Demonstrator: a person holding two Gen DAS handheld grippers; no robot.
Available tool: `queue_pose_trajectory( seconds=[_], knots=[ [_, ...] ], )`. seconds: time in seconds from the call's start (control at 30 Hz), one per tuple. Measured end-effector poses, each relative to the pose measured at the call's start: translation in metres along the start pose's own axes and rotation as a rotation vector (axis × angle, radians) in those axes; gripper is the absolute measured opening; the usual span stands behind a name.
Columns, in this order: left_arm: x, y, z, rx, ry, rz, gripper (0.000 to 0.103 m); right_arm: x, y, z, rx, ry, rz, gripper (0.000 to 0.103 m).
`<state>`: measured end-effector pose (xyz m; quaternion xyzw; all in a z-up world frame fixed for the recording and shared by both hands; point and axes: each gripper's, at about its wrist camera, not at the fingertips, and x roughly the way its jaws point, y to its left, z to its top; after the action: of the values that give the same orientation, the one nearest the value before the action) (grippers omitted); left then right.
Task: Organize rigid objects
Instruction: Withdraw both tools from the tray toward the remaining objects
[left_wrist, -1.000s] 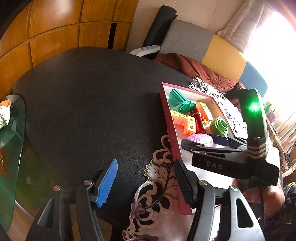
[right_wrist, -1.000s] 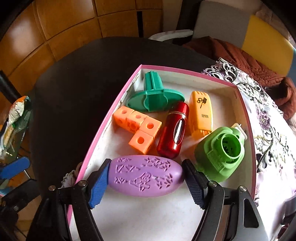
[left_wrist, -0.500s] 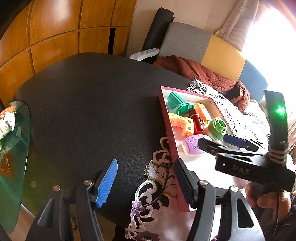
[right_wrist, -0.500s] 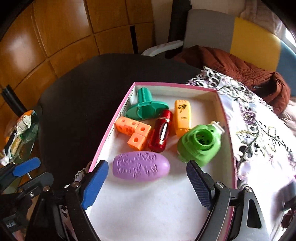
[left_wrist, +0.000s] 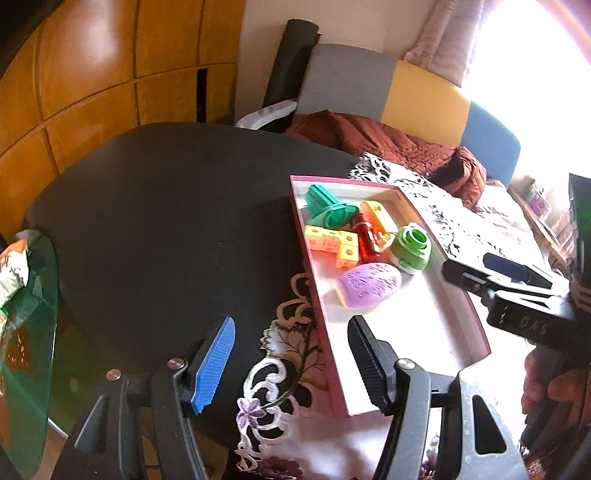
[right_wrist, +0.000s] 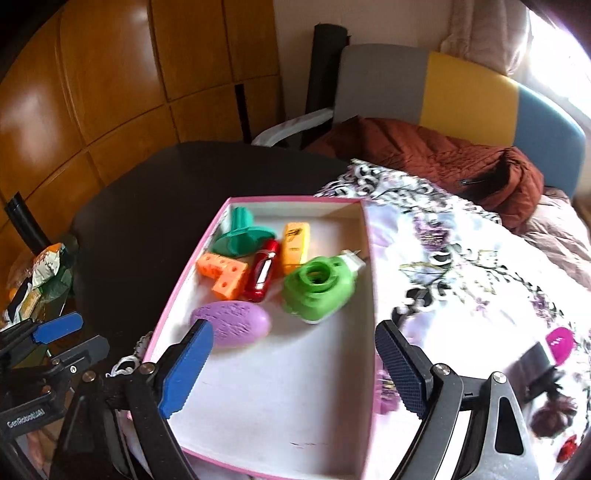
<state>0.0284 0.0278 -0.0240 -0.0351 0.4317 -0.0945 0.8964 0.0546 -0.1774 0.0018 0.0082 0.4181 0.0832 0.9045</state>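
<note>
A pink-rimmed box (right_wrist: 291, 200) on the table holds a purple oval (right_wrist: 236, 326), a green camera toy (right_wrist: 317, 291), a red capsule (right_wrist: 262, 271), orange blocks (right_wrist: 223, 273), an orange-yellow piece (right_wrist: 295, 242) and a teal piece (right_wrist: 242, 234). My right gripper (right_wrist: 291, 326) hangs above the box's near half; its jaws are opening and nothing is between them. The purple oval lies free just beyond its left finger. My left gripper (left_wrist: 291, 325) stands open and empty over the cloth edge beside the box's left wall (left_wrist: 314, 288). The right gripper (left_wrist: 480, 271) also shows in the left wrist view.
The box sits where a black round table (left_wrist: 166, 229) meets a floral cloth (right_wrist: 461, 258). A magenta object (right_wrist: 559, 345) lies on the cloth at right. A rust jacket (right_wrist: 443, 158) and a chair stand behind. A glass side table with packets (left_wrist: 22, 295) is at left.
The right gripper let go of the purple oval, opened wide and drew back and up; the oval stays lying in the box. The left gripper pulled back a little, still open.
</note>
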Motion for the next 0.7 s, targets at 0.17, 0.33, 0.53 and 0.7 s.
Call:
queue_pose_trajectory(
  seconds=[0.17,0.33,0.53,0.7],
  knots=[
    [-0.003,-0.017,0.002,0.056,-0.011,-0.007,0.064,-0.021,-0.032,-0.002,0.033,-0.036,-0.052,0.091],
    [-0.004,-0.036,0.002,0.109,-0.011,-0.026,0.064,-0.044,-0.073,-0.007,0.088,-0.067,-0.123,0.091],
    [-0.004,-0.061,-0.001,0.174,-0.002,-0.051,0.064,-0.069,-0.128,-0.018,0.177,-0.094,-0.221,0.091],
    [-0.001,-0.082,-0.004,0.228,0.014,-0.072,0.064,-0.091,-0.176,-0.032,0.264,-0.114,-0.309,0.093]
  ],
)
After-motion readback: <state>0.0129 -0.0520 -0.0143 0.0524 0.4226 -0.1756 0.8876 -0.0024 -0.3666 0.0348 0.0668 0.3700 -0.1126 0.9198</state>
